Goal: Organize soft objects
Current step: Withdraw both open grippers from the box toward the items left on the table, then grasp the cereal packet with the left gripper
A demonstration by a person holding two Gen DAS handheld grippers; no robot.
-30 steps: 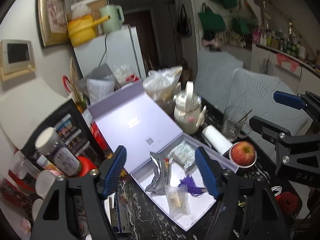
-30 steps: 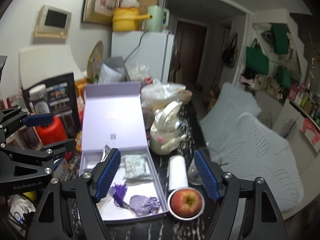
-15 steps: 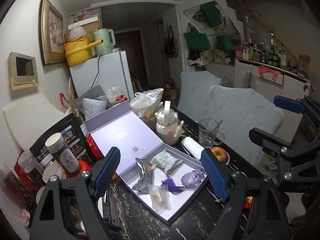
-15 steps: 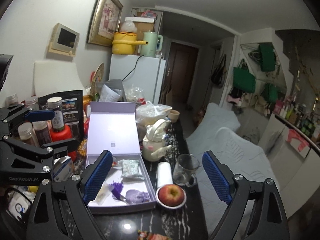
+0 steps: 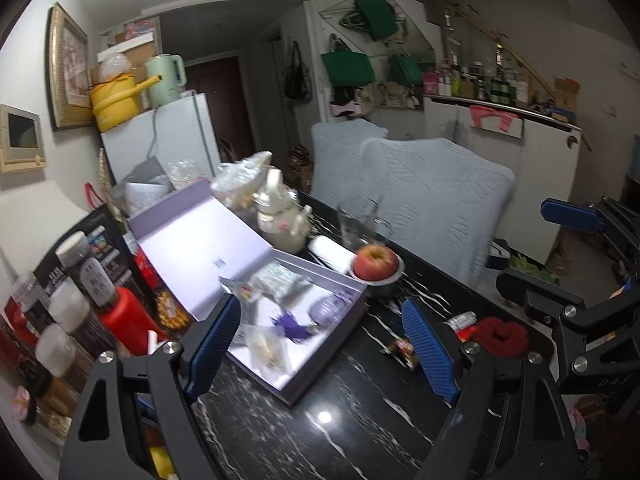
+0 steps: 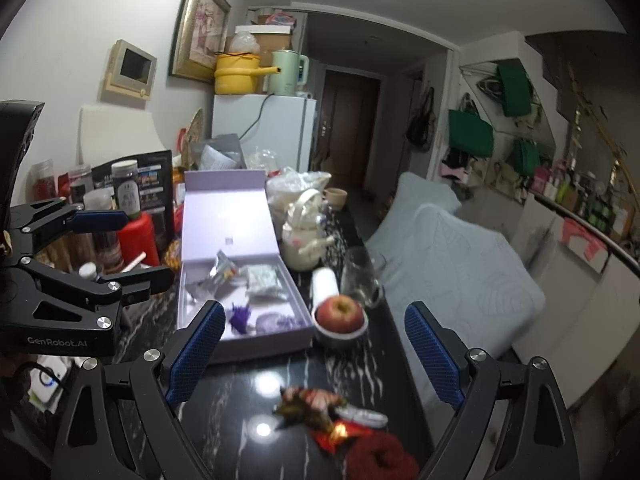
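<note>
Nearby, an apple (image 6: 340, 313) and teapot (image 6: 303, 240) crowd the lavender box (image 6: 244, 300); both grippers' fingers (image 5: 216, 346) (image 6: 430, 354) spread, grasping nothing.

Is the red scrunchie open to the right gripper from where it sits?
Probably yes. The red scrunchie lies on bare table just below the open, empty right gripper; only candy wrappers lie beside it.

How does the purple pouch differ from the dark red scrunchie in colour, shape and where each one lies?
The purple pouch is pale lilac and rounded like a small sack; the dark red scrunchie is a deep red fuzzy ring. The pouch lies inside the open box; the scrunchie lies on the bare black table, outside it. Both look soft, and neither is held.
</note>
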